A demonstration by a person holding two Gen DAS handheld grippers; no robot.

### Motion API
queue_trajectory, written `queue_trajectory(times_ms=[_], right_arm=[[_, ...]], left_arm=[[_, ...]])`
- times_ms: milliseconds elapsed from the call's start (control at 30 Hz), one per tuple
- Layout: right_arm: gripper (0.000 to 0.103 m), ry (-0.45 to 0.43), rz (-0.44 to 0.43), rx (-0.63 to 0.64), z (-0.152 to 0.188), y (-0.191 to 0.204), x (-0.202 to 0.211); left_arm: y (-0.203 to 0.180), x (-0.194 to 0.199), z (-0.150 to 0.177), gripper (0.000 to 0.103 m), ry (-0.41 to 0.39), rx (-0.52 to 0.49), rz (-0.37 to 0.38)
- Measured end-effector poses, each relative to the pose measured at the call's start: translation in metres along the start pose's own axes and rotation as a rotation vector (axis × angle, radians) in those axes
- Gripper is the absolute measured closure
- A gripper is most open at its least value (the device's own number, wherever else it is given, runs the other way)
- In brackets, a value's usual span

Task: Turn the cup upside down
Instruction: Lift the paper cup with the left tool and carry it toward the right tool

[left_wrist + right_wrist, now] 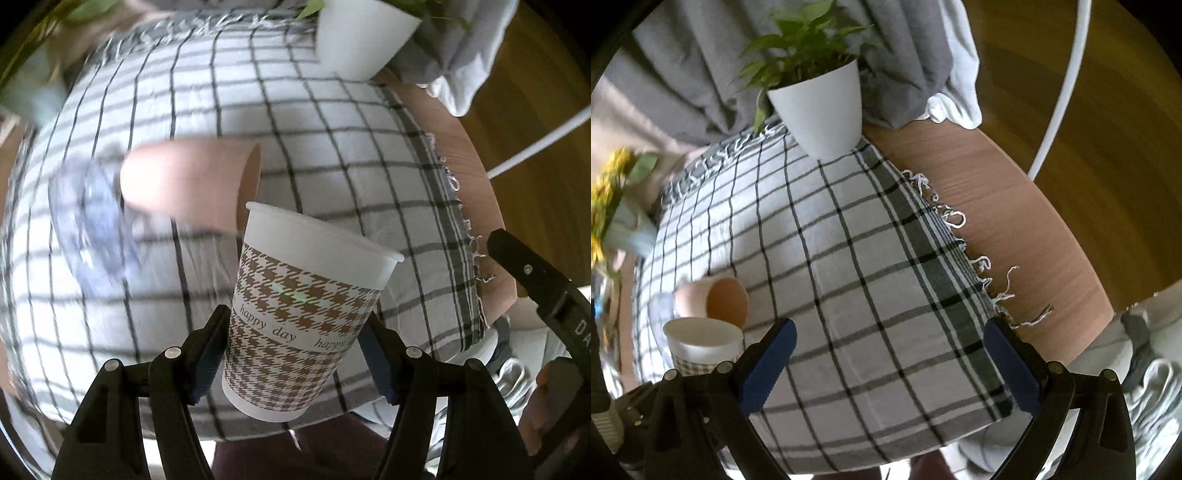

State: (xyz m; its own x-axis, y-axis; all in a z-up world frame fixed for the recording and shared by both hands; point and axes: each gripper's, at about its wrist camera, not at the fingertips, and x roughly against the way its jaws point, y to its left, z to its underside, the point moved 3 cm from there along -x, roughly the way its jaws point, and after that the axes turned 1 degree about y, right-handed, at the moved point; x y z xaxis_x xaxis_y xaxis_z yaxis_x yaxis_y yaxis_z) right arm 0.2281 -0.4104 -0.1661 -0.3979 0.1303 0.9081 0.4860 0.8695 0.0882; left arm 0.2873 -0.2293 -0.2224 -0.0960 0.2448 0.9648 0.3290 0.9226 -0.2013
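Observation:
A white paper cup (306,310) with a brown houndstooth band and the words "happy day" is held between my left gripper's (295,328) two fingers, mouth up and tilted to the right, above the checked cloth. It also shows at the lower left of the right wrist view (701,345). A pink cup (192,181) lies on its side on the cloth behind it, mouth to the right; it shows in the right wrist view (714,301) too. My right gripper (890,343) is open and empty over the cloth.
A white checked cloth (849,258) covers a round wooden table (1015,221). A white plant pot (820,110) stands at the far edge. A clear glass object (92,221) lies left of the pink cup. Yellow flowers (605,206) are at the left.

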Motion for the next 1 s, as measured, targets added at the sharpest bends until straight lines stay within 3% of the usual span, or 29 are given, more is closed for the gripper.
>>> queue_trajectory(times_ms=[700, 1000], right_arm=[[0.001, 0.023, 0.012, 0.130, 0.014, -0.012, -0.013], [0.001, 0.007, 0.020, 0.154, 0.011, -0.015, -0.012]], left_arm=[[0.017, -0.046, 0.025, 0.036, 0.087, 0.333, 0.075], [0.014, -0.048, 0.030, 0.033, 0.098, 0.353, 0.067]])
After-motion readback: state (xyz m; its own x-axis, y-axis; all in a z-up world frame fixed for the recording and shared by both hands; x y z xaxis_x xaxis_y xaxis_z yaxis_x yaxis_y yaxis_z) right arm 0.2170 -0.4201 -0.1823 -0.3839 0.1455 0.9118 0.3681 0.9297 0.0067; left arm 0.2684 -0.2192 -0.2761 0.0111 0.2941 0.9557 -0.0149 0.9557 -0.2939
